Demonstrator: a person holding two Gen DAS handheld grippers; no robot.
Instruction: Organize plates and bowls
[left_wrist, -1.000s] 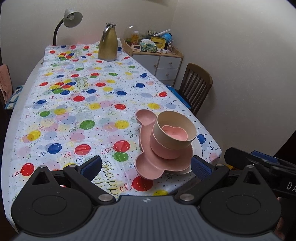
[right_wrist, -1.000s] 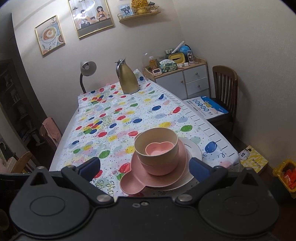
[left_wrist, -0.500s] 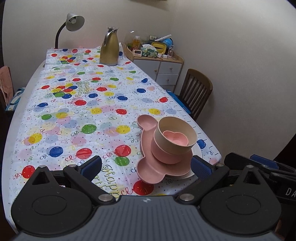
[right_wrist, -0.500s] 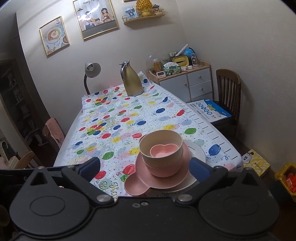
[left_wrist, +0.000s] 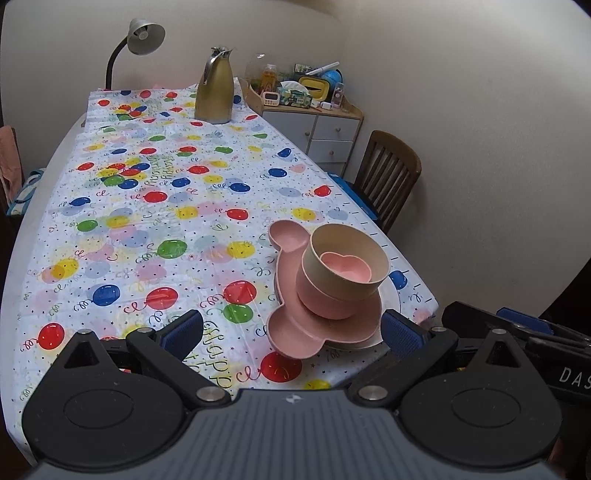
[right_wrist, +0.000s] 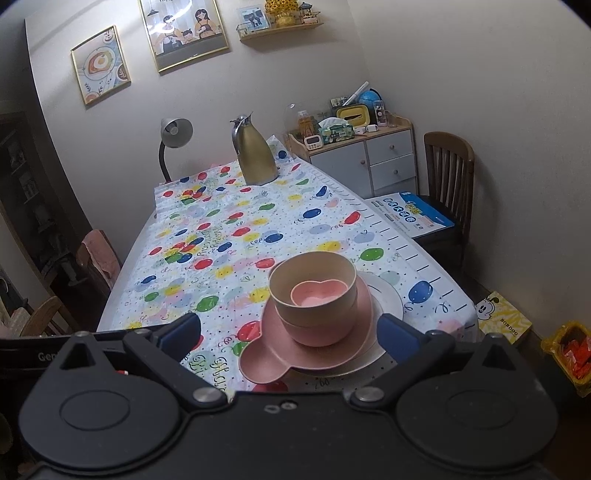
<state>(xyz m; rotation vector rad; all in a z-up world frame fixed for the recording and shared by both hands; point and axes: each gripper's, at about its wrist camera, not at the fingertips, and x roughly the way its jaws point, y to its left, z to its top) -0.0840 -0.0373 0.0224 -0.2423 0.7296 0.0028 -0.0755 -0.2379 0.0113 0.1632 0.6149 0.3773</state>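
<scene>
both cameras have pulled back; left gripper (left_wrist: 291, 328) and right gripper (right_wrist: 290, 330) spread, empty.

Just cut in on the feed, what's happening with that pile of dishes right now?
Nothing is being held. Both the left gripper and the right gripper are open and empty, near the table's corner, facing the stack. The stack is nested: a heart-shaped pink dish inside a beige bowl, inside a pink bowl, on a pink mouse-ear plate, over a white plate. It sits on the balloon tablecloth.
</scene>
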